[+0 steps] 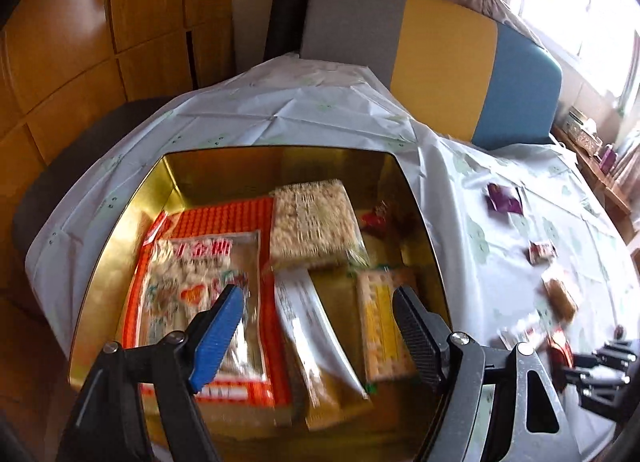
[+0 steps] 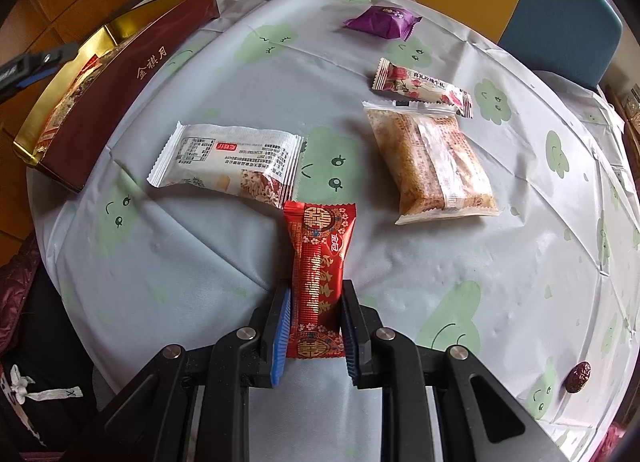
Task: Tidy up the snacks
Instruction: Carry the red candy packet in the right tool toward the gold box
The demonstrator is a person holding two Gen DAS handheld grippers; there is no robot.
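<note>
1. Left wrist view: left gripper (image 1: 320, 326) nearest the lens, jaws spread wide, holding nothing, poised above the gold tin (image 1: 120, 262).
2. The tin holds an orange packet (image 1: 208, 262), a rice-cake pack (image 1: 316, 221) and other snacks.
3. Right wrist view: right gripper (image 2: 314, 326) clamped on the red sachet (image 2: 320, 262), above the tablecloth (image 2: 400, 262).
4. A white bar wrapper (image 2: 228, 165) and a clear pastry pack (image 2: 432, 165) lie loose beyond it.

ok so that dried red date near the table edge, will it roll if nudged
Probably. The dried red date looks rounded and oval, so a nudge may roll or skid it on the smooth plastic tablecloth. Its wrinkled skin may slow it. It looks small and likely light.
</note>
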